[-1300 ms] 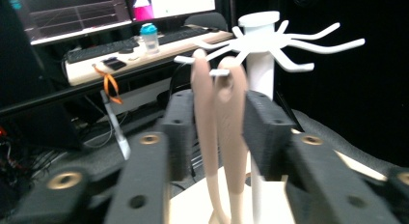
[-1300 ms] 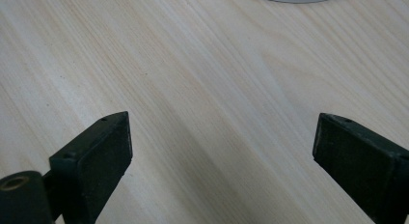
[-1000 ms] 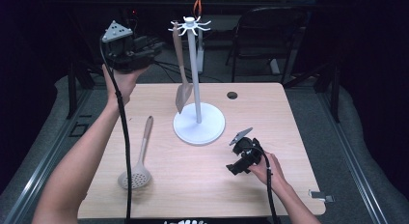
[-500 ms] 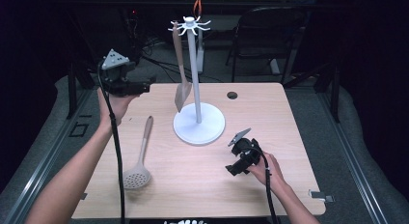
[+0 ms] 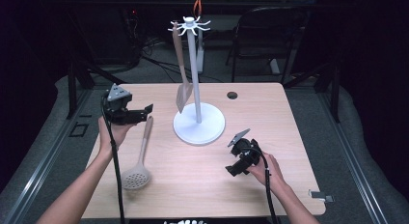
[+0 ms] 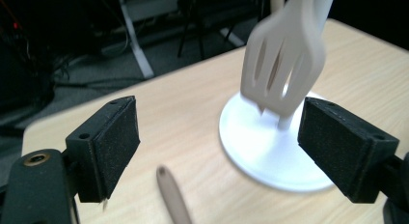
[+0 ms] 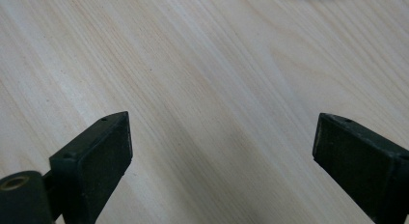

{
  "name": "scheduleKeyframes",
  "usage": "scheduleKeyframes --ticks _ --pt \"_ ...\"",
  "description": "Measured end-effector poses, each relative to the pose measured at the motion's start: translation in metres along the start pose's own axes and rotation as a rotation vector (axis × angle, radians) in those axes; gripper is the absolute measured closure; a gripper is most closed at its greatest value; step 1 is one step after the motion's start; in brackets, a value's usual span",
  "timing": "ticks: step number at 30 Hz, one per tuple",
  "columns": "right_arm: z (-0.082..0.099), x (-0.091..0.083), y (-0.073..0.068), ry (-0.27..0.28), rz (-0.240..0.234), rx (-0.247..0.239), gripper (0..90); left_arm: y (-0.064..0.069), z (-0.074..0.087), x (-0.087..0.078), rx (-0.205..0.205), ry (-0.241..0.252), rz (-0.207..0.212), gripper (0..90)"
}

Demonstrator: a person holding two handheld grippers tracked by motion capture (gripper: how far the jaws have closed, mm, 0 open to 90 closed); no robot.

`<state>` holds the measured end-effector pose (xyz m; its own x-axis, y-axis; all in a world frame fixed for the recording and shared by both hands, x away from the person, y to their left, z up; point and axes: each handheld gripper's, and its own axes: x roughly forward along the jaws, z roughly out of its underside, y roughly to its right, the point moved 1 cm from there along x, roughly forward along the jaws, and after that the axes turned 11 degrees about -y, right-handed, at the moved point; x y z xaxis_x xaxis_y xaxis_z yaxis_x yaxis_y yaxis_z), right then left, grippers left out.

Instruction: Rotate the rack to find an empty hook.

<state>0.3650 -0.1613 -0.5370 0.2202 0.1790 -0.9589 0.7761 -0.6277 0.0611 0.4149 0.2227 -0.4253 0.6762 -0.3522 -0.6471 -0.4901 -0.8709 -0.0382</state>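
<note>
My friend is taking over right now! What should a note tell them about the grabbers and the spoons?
Left gripper: open, jaws just widened, holding nothing, above the slotted spoon's handle.
Right gripper: open, holding nothing, over bare table.
Slotted spatula hangs on the white rack: done.
Slotted spoon lies flat left of the rack: probably grab it and hang it next.

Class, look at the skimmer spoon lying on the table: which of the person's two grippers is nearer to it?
Left. The left gripper, jaws open, hovers by the handle tip of the skimmer spoon. The right gripper, open too, sits across the table beyond the white stand base.
</note>
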Motion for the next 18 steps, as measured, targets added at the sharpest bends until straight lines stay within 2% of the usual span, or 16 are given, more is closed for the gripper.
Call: scheduleKeyframes --ticks 5,9,15,18 --pt "-0.001 0.000 -0.001 -0.010 0.008 -0.015 6.4 -0.001 0.024 0.012 -0.007 -0.061 -0.012 14.5" --pt "-0.001 0.002 -0.001 -0.008 0.003 -0.014 6.6 -0.004 0.044 0.020 -0.045 -0.088 -0.017 14.5" --pt "-0.001 0.004 -0.002 -0.014 0.009 -0.018 6.7 -0.008 0.056 0.030 -0.072 -0.143 -0.019 14.2" --pt "-0.001 0.004 -0.002 -0.019 0.014 -0.026 6.7 -0.009 0.059 0.032 -0.086 -0.148 -0.024 13.7"
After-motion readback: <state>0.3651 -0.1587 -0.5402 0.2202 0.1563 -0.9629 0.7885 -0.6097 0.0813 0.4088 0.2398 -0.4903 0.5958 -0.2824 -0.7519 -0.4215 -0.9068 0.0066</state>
